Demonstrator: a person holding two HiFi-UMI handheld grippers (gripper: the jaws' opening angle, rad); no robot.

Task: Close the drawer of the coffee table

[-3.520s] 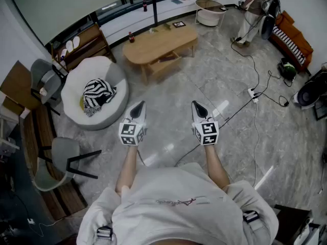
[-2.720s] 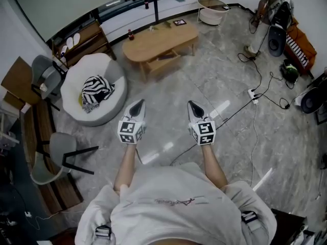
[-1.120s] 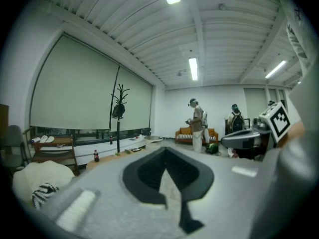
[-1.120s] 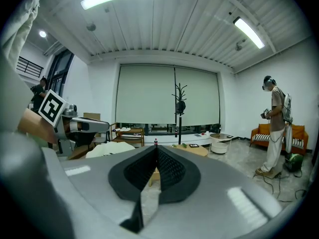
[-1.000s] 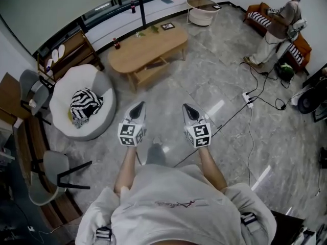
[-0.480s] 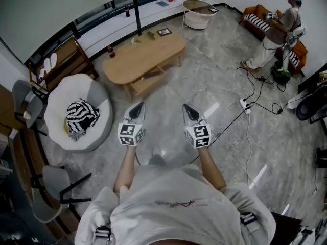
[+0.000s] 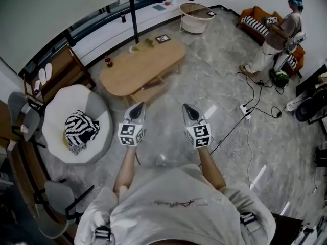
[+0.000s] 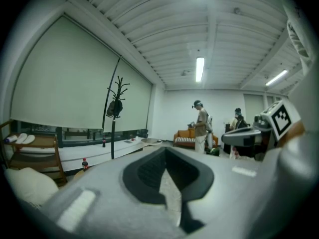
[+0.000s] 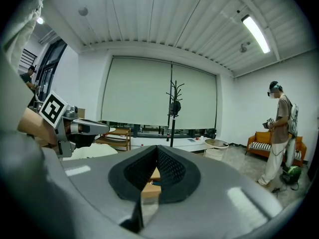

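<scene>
We carry both claws pressed shut and empty, the left claw [image 7: 137, 110] and the right claw [image 7: 189, 111] side by side and aimed nearly level, since pushing a drawer home likely needs no grip. They are smooth grey with dark ribbed pads [image 9: 172, 171]. Beyond the tips, across glossy veined stone floor [image 7: 214, 80], stands the long, rounded, pale-wood coffee-table worktop [image 7: 138, 68], its shallow drawer [image 7: 149, 93] jutting towards us, well apart from both claws.
</scene>
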